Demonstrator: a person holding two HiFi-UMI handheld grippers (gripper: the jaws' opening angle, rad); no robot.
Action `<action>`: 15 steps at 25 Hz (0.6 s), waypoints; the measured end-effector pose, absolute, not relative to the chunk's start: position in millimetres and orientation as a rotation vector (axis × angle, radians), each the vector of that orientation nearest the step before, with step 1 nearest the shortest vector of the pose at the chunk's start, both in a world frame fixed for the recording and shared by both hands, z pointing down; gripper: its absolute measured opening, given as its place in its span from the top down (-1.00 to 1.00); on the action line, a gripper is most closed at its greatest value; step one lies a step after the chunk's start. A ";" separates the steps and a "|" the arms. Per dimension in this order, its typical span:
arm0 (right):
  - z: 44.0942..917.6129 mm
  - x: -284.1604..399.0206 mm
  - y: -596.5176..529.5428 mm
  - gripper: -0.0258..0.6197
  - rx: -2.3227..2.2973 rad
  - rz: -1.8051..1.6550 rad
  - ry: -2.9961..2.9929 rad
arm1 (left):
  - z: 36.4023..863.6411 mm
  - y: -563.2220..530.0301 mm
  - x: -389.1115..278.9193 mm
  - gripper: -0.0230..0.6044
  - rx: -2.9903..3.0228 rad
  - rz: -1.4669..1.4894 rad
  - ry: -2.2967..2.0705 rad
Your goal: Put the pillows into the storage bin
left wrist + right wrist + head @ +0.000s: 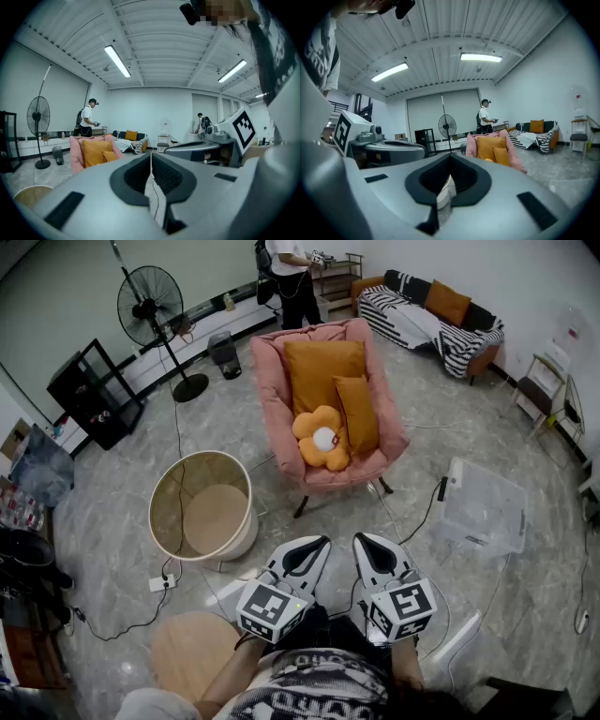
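Observation:
Three orange pillows lie in a pink chair: a large square one, a smaller one leaning on it, and a flower-shaped one on the seat. A round beige bin stands open and empty on the floor left of the chair. My left gripper and right gripper are side by side near my body, short of the chair, both shut and empty. The left gripper view looks past the left gripper to the chair and square pillow. The right gripper view shows the right gripper and the pillows.
A clear plastic box lies on the floor to the right. Cables and a power strip run across the tiles. A round wooden stool is by my left side. A fan, black shelf, sofa and a person stand behind the chair.

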State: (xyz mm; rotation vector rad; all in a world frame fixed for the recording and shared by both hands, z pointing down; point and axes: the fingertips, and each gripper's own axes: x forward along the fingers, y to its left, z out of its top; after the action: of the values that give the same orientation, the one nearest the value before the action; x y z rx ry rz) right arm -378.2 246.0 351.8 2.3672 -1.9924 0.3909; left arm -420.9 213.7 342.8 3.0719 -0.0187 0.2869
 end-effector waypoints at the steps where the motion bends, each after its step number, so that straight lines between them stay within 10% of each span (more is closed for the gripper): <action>1: 350.6 -377.3 246.7 0.93 2.385 0.390 -1.992 | 342.3 213.4 -421.0 0.87 3.073 0.287 -0.020; 15: 351.3 -358.9 240.4 0.92 2.445 0.411 -2.023 | 345.3 203.5 -417.2 0.87 3.091 0.342 -0.063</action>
State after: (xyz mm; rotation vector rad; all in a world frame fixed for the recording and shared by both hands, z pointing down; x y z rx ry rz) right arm -358.9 240.4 351.3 2.4452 -2.0235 0.4113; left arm -417.2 203.5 345.3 3.0911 -0.0629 0.3416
